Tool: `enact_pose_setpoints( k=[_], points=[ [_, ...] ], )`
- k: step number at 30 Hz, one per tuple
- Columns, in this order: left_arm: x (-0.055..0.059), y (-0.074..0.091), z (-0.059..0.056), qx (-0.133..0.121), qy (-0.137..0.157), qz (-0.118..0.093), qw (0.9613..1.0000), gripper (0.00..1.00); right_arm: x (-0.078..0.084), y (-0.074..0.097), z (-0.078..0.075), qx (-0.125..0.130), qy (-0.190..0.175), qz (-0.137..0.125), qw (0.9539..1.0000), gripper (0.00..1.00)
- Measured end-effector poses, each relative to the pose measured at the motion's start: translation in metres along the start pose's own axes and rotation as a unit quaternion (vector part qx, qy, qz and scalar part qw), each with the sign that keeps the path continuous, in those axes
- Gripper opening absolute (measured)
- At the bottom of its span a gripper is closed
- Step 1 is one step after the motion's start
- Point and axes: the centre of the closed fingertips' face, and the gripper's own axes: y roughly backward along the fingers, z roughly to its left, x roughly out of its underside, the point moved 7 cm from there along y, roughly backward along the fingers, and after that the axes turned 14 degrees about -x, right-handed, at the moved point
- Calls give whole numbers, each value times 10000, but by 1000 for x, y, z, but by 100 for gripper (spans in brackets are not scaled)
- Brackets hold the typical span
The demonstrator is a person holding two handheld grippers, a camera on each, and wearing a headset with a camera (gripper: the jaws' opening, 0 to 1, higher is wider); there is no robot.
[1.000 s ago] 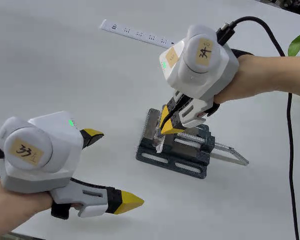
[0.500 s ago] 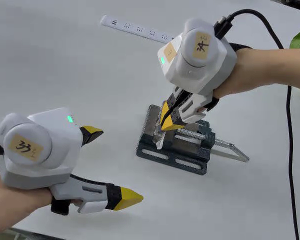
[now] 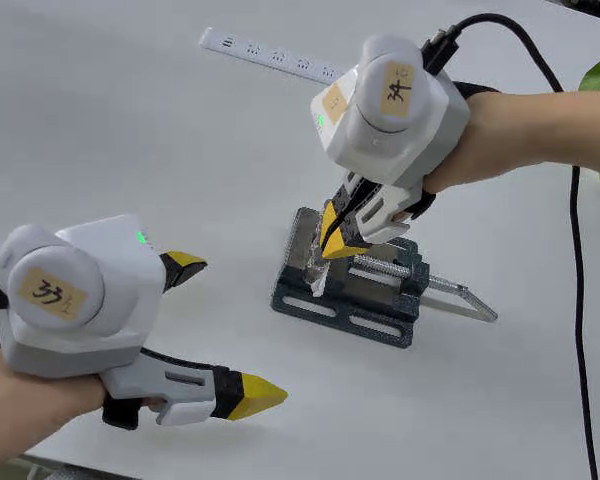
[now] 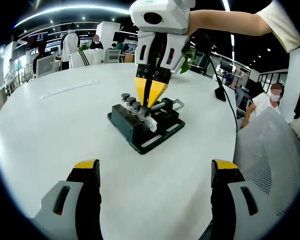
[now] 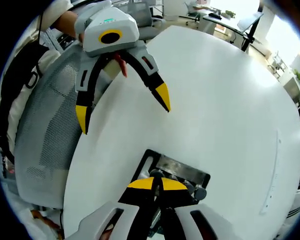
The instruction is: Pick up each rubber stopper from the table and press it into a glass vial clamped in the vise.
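A dark vise (image 3: 352, 300) stands mid-table and clamps a row of glass vials (image 4: 133, 105) with dark stoppers in their tops. My right gripper (image 3: 330, 246) points down over the near end of that row, its yellow tips together and just above the vials. Its own view has the shut tips (image 5: 157, 184) over the vise (image 5: 186, 173), and no stopper shows between them. My left gripper (image 3: 220, 330) hovers open near the table's front left, apart from the vise. The left gripper view puts its spread jaws (image 4: 155, 167) toward the vise (image 4: 146, 131) and the right gripper (image 4: 150, 97).
A white power strip (image 3: 270, 60) lies at the far side of the table. A black cable (image 3: 580, 250) runs down the right side. The vise's screw handle (image 3: 462, 302) sticks out to the right. A grey mesh chair (image 4: 270, 165) stands beside the table.
The right gripper has risen slightly over the vise, still shut. The left gripper has stayed put and open.
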Motion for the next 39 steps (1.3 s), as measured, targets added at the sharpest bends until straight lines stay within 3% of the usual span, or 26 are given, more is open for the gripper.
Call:
enact_pose_setpoints(
  k=[7, 16, 34, 39],
  points=[
    [0, -1, 0, 11, 5, -7, 10000, 91, -1, -1, -2, -157, -92, 60, 9998, 0],
    [0, -2, 0, 19, 4, 1, 10000, 91, 1, -1, 0, -138, -273, -8, 9995, 0],
    [-3, -5, -2, 40, 12, -8, 10000, 91, -7, -4, 3, -31, -376, 404, 9985, 0],
    [-2, -5, -2, 36, 31, -11, 10000, 91, -7, -3, 3, -53, -464, 408, 9981, 0]
  ],
)
